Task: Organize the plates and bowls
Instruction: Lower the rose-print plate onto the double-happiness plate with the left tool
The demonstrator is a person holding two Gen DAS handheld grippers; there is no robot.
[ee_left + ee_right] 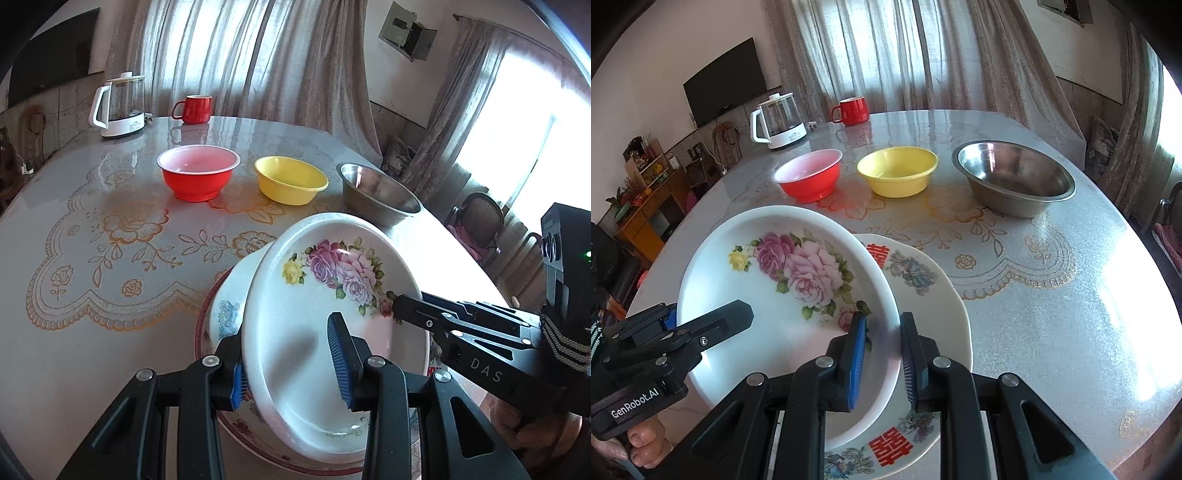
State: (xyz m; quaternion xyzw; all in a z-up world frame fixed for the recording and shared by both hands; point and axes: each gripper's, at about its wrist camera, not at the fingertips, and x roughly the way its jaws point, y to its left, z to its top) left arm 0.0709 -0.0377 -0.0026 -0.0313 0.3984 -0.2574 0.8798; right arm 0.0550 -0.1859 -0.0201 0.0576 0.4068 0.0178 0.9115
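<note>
A white deep plate with pink roses [314, 332] [775, 295] is held tilted over a white plate with red characters [923, 288] [221, 314] that lies on the table. My left gripper [291, 365] straddles its left rim, one pad inside and one outside, and looks shut on it. My right gripper [884, 362] straddles the right rim with the pads close to it. It shows from the side in the left view [402, 306]. A red bowl [198, 171] [809, 179], a yellow bowl [290, 180] [897, 170] and a steel bowl [378, 194] [1014, 177] stand in a row behind.
A glass kettle on a white base [120, 105] [779, 122] and a red mug [194, 109] [851, 110] stand at the table's far edge. The round table [1052, 314] has a lace-pattern cover. Chairs [480, 221] stand to the right.
</note>
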